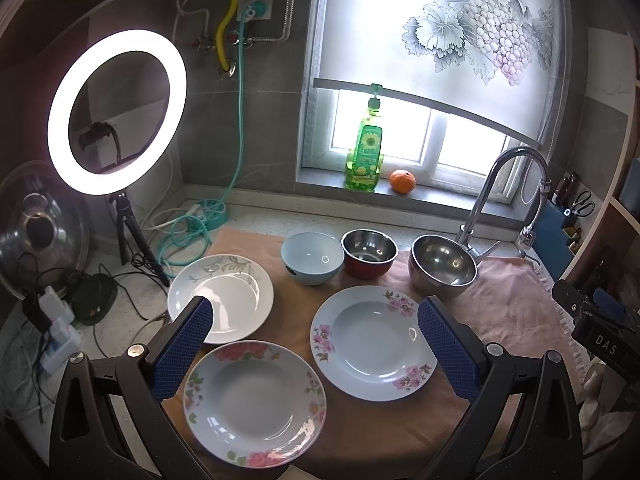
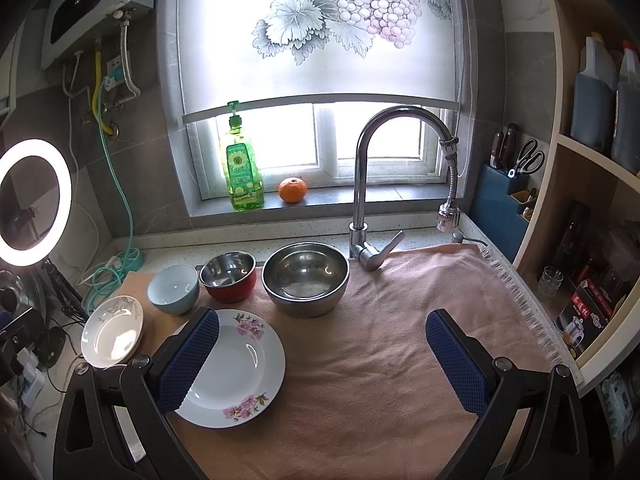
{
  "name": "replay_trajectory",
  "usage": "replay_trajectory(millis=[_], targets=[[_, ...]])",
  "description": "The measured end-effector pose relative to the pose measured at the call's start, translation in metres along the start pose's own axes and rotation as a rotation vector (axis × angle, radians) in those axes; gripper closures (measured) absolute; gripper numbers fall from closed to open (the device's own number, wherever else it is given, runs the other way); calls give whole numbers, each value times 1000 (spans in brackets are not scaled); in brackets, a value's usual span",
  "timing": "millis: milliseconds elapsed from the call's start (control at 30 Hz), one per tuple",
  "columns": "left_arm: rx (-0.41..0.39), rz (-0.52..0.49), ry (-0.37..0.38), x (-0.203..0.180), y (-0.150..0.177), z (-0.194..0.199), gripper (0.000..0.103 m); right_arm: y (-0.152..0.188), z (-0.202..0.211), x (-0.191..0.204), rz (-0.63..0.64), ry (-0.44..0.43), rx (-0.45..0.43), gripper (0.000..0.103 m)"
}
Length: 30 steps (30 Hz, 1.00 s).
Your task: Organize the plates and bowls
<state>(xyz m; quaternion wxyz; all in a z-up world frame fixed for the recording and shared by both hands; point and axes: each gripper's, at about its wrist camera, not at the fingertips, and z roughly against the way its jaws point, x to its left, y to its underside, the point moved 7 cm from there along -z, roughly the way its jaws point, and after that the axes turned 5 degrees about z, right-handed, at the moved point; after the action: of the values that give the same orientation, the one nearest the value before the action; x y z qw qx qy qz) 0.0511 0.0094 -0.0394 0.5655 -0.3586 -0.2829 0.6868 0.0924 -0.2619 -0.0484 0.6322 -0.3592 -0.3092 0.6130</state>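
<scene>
Three plates lie on a pink towel [image 1: 508, 312]: a grey-leaf plate [image 1: 236, 292] at the left, a rose-rimmed plate [image 1: 256, 404] nearest, and a pink-blossom plate [image 1: 372, 340] [image 2: 240, 364]. Behind them stand a light blue bowl [image 1: 312, 258] [image 2: 174, 289], a red steel-lined bowl [image 1: 369, 253] [image 2: 229, 276] and a steel bowl [image 1: 442, 266] [image 2: 306, 278]. My left gripper [image 1: 316, 316] is open and empty above the plates. My right gripper [image 2: 322, 328] is open and empty above the towel, right of the blossom plate. The grey-leaf plate also shows in the right wrist view [image 2: 112, 332].
A tap [image 2: 368, 184] rises behind the towel. A green soap bottle [image 2: 242, 168] and an orange [image 2: 293, 190] sit on the sill. A ring light [image 1: 116, 112] on a tripod, cables and a pot lid [image 1: 40, 232] crowd the left. Shelves [image 2: 592, 160] stand at the right.
</scene>
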Motion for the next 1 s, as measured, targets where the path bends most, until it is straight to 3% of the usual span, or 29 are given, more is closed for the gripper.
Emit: replay_trajectory(millis=[1000], targets=[[8, 5, 4, -2, -2, -6, 1, 3, -5, 4, 5, -2, 14, 1]])
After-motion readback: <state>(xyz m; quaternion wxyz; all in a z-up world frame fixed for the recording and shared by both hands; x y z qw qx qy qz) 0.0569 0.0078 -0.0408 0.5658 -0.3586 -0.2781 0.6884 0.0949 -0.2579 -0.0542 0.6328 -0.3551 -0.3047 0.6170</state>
